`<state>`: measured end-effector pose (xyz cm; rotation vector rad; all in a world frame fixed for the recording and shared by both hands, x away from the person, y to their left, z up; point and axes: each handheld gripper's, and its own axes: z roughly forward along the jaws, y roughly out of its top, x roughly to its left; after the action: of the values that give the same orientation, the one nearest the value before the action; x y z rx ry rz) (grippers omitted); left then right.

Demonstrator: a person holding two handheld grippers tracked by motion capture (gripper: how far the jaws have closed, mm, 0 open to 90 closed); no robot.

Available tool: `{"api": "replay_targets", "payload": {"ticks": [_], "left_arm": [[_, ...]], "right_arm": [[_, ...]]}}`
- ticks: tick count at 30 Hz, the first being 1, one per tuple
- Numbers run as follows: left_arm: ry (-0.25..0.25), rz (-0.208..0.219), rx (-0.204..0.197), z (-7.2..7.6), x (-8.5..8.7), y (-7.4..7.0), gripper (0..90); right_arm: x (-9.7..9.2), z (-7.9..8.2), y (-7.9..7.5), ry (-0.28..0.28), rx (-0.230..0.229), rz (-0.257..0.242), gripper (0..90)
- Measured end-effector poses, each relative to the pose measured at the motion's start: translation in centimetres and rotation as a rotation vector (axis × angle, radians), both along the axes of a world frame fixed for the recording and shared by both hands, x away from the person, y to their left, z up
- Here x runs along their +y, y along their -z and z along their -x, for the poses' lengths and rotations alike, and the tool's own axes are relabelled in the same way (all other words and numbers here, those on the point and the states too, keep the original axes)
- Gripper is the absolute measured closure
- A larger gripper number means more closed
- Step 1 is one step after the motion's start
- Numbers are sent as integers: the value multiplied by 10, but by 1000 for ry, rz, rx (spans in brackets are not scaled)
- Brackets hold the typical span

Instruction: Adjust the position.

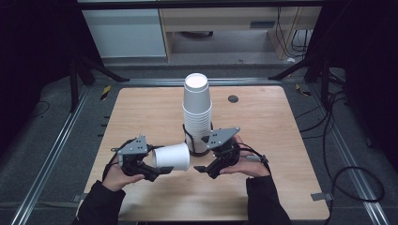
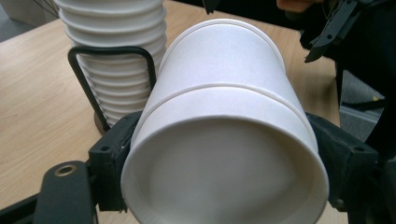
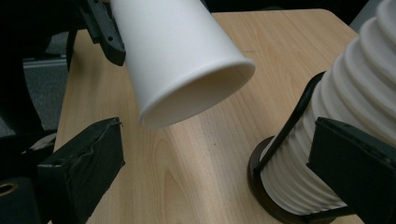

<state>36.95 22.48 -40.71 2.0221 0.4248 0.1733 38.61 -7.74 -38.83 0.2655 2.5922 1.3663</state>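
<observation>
White paper is taking centre stage: a single white paper cup (image 1: 172,157) is lying on its side in the air just above the light wooden table (image 1: 141,112), with the left gripper (image 1: 157,169) clamping it. In the left gripper view its two black jaws are pressing in on either flank of the cup (image 2: 224,140) close to the closed base, which is facing the camera, while the open mouth is pointing away toward the right gripper (image 2: 327,35). From the high view, that mouth is sitting just beside the tall stack of white paper cups (image 1: 197,112), which is standing upright, bottoms up, in a black wire holder with a round dark base (image 1: 188,138) near the middle of the table. The right gripper (image 1: 204,169) is hovering close on the other side, its jaws spread wide and holding nothing. In the right gripper view the cup (image 3: 177,60) is hanging tilted above and between those open jaws, its rim (image 3: 201,100) facing down toward the camera and touching neither jaw, and the ribbed stack (image 3: 359,116) is rising just behind the jaw at the right of that view, with the holder's base (image 3: 261,186) resting on the wood. Both hands are working near the table's front edge, close together, with the cup between them.
</observation>
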Motion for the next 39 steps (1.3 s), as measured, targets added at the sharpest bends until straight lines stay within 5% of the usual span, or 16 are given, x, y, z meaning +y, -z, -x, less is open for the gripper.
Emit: {"api": "replay_targets", "payload": {"ticks": [10,16,39], "left_arm": [[12,97,-17,1,-1,-5,199],[41,132,-19,3,-6,-6,198],[149,120,-16,13,-26,-5,201]], "right_arm": [[-14,2,20,48,50,-113,31],[-10,3,28,22,83,-160,32],[13,6,34,-122,144,-204,29]]}}
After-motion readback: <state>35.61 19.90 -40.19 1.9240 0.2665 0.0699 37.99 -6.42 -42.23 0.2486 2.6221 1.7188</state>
